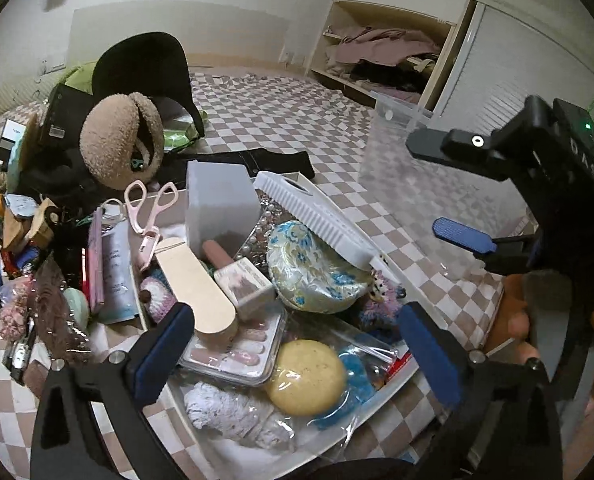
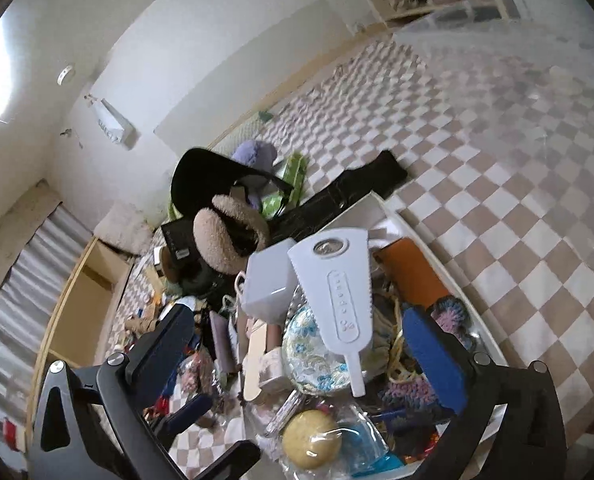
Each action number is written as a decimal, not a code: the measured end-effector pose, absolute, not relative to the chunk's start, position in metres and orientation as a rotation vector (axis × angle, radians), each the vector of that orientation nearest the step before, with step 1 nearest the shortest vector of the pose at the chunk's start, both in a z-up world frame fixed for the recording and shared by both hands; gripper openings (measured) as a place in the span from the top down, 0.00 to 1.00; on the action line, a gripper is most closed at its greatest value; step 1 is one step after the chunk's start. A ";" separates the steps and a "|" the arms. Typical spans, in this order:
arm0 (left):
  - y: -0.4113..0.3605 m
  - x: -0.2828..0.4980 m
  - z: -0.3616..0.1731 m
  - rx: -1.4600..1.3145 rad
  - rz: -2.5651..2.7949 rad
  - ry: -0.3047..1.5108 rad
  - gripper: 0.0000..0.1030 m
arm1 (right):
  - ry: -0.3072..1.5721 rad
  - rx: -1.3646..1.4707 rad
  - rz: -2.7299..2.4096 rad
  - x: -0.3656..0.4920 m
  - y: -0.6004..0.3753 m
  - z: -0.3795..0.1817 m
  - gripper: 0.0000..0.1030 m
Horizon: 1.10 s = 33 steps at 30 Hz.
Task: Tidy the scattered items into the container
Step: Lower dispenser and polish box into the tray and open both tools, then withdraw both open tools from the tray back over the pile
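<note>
A white tray [image 1: 407, 280] on the checkered cover is heaped with items: a white ribbed paddle [image 1: 321, 216], a floral fabric pouch [image 1: 317, 268], a yellow puff in plastic [image 1: 307, 376], a press-on nail set [image 1: 241, 348], a beige board [image 1: 195, 284]. My left gripper [image 1: 293, 356] is open and empty just above the tray's near end. My right gripper [image 2: 297, 356] is open and empty above the same tray [image 2: 449, 256], over the paddle [image 2: 337, 300] and pouch [image 2: 317, 360]. The right gripper also shows in the left wrist view [image 1: 449, 188], at the right.
Loose clutter lies left of the tray: pink scissors [image 1: 149, 216], a fuzzy tan earmuff [image 1: 121, 140], a black cap [image 1: 145, 64], sachets and small toys. A clear plastic bin [image 1: 401, 148] stands to the right. An open wardrobe [image 1: 381, 52] is behind.
</note>
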<state>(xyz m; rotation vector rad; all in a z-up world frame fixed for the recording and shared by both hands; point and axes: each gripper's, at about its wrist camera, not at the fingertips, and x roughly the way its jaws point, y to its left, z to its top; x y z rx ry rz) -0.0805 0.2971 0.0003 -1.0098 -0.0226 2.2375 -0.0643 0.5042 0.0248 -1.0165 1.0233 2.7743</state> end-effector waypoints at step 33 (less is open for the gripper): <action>0.185 -0.072 0.025 -0.975 2.412 -0.064 0.00 | 0.739 -0.932 2.842 -0.023 0.422 0.027 0.00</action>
